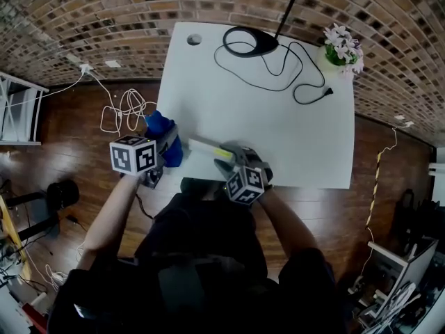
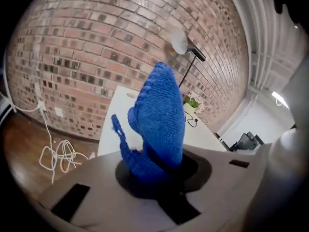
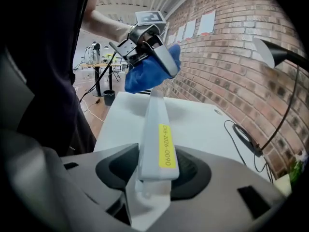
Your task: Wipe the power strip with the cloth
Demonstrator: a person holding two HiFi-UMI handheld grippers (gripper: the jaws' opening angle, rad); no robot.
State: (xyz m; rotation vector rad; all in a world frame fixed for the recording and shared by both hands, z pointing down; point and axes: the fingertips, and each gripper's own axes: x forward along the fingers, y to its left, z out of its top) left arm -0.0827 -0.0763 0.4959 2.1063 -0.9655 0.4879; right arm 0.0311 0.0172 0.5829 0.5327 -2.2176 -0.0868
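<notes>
The left gripper [image 1: 167, 145] is closed on the blue cloth [image 2: 161, 115], which is held bunched at the desk's [image 1: 278, 131] left edge, close to the near-left corner. The power strip [image 3: 157, 124] is clamped at one end by the right gripper [image 1: 234, 158], by the desk's near edge. Its long axis is directed away from that gripper toward the cloth, which lies just beside the free end. A wipe along that axis is judged to be required next.
</notes>
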